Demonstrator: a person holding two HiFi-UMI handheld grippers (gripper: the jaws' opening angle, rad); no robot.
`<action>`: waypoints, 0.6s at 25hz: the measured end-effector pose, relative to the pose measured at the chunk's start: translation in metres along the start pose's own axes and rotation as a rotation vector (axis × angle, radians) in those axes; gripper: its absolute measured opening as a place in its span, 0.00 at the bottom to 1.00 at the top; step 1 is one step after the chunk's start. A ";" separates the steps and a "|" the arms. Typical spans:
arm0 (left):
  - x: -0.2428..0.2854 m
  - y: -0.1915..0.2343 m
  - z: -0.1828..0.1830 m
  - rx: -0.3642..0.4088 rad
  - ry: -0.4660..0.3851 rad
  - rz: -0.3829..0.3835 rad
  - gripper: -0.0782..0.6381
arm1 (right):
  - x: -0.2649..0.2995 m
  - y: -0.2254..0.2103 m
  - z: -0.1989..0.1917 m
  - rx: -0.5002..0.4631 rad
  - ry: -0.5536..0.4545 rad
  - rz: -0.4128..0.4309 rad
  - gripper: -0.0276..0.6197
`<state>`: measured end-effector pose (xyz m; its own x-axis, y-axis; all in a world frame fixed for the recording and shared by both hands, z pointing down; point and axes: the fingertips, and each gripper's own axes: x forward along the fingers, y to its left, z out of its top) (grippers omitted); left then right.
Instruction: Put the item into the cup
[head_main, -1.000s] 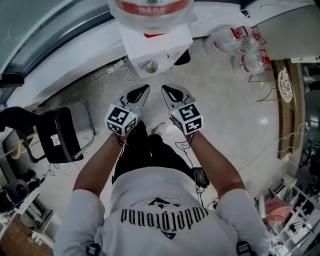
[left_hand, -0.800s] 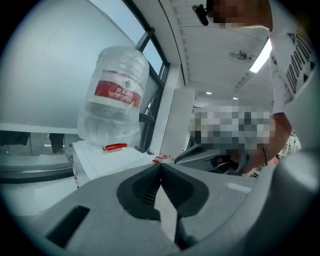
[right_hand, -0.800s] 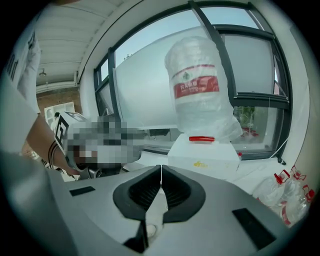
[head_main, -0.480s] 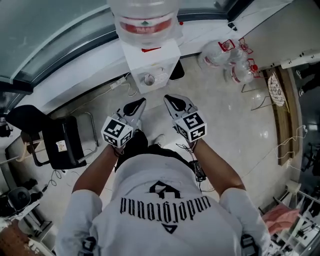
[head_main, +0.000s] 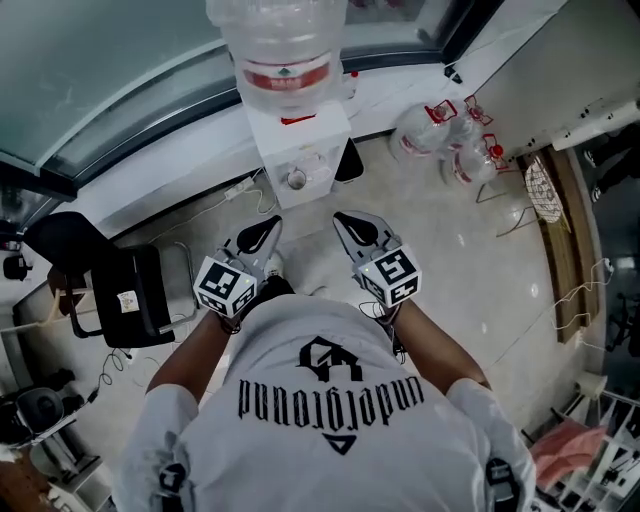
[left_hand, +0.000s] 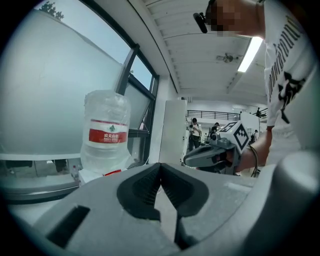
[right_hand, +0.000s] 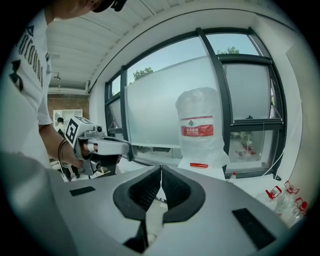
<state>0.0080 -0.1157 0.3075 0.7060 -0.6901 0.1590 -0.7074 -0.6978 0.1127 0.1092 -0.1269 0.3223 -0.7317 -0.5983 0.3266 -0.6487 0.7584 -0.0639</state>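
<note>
Left gripper (left_hand: 160, 166) and right gripper (right_hand: 161, 168) both have jaws together, holding nothing. They point toward 12 o'clock at a white water dispenser (head_main: 300, 150) under a clear plastic water bottle (head_main: 285, 45). Neither item nor cup is identifiable, so handling and grasp point can't be judged.

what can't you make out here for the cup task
- Cup: head view, the round thing on the water dispenser is too small to identify.
- Item: in no view; left gripper and right gripper shut, empty.
- Dispenser front: gripper views, hidden behind each gripper's body.
</note>
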 end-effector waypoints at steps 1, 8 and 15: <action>-0.002 -0.002 0.005 0.001 -0.006 0.003 0.13 | -0.005 0.001 0.002 0.004 -0.006 -0.002 0.07; -0.006 -0.013 0.030 -0.004 -0.049 0.022 0.13 | -0.026 0.000 0.017 0.038 -0.057 -0.025 0.07; -0.018 -0.018 0.038 -0.007 -0.051 0.046 0.13 | -0.029 0.006 0.031 0.032 -0.087 0.001 0.07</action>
<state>0.0090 -0.0985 0.2650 0.6736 -0.7303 0.1136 -0.7391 -0.6640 0.1135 0.1203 -0.1126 0.2833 -0.7469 -0.6189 0.2432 -0.6534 0.7510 -0.0951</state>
